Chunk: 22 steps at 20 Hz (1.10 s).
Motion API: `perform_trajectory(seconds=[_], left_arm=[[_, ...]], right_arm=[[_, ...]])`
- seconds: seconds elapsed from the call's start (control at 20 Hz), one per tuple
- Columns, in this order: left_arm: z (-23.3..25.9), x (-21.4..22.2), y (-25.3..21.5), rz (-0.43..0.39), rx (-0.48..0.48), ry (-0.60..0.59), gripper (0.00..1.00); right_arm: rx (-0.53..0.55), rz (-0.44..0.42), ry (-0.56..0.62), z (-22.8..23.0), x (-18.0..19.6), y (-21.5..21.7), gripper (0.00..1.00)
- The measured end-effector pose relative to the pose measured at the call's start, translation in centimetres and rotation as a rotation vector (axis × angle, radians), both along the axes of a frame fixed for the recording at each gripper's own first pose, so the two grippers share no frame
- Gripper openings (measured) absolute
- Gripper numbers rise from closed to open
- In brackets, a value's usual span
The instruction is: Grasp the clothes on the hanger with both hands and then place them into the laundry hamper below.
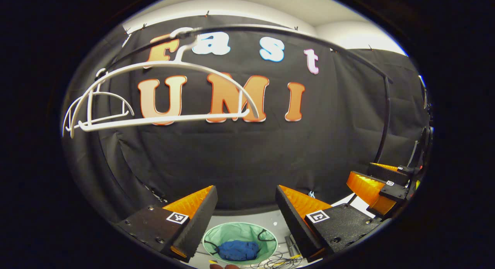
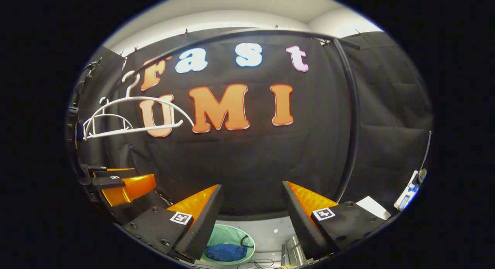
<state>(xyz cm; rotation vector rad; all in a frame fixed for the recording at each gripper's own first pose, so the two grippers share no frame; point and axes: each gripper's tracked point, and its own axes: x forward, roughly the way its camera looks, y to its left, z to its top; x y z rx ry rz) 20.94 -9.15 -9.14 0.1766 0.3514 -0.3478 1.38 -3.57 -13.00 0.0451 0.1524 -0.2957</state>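
A bare white hanger hangs from the black rail at the upper left; in the right gripper view the hanger shows farther left. Below, on the floor, a round green hamper holds a crumpled blue garment; the hamper and the garment also show in the right gripper view. My left gripper is open and empty, high above the hamper. My right gripper is open and empty too. Each gripper appears at the edge of the other's view, the right gripper and the left gripper.
A second white hanger hangs behind the first. The rail's black upright post stands at the right. Cables lie on the pale floor beside the hamper. A white box and a small device sit at the far right.
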Motion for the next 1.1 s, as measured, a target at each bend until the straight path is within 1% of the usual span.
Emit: perform_trajectory(seconds=[0.25,0.4,0.55,0.6,0.7,0.75,0.95,1.1], left_arm=[[6.0,0.3,-0.7,-0.004,-0.018,-0.156,0.95],[8.5,-0.6,-1.5,0.014,-0.05,-0.194,0.94],[10.6,-1.5,-2.1,0.053,-0.07,-0.223,0.93],[11.0,-1.6,-2.3,0.067,-0.062,-0.235,0.93],[11.8,-2.0,-2.5,0.091,-0.052,-0.254,0.93],[11.8,-2.3,-2.2,0.105,-0.055,-0.259,0.93],[12.2,-4.1,-3.0,0.151,-0.079,-0.269,0.93],[12.4,-4.7,-3.0,0.18,-0.074,-0.278,0.93]], right_arm=[[-0.037,0.005,-0.09,5.1,-2.4,-0.8,0.89],[-0.075,0.031,-0.118,7.5,-3.4,-1.2,0.89],[-0.063,0.061,-0.132,8.4,-4.3,-1.9,0.89],[-0.063,0.068,-0.136,8.6,-4.7,-2.3,0.98],[-0.067,0.086,-0.137,9.0,-5.2,-3.0,0.98],[-0.07,0.093,-0.137,9.0,-5.5,-3.4,0.89],[-0.071,0.127,-0.148,9.5,-6.4,-4.4,0.89],[-0.073,0.14,-0.157,9.9,-6.9,-5.3,0.89]])
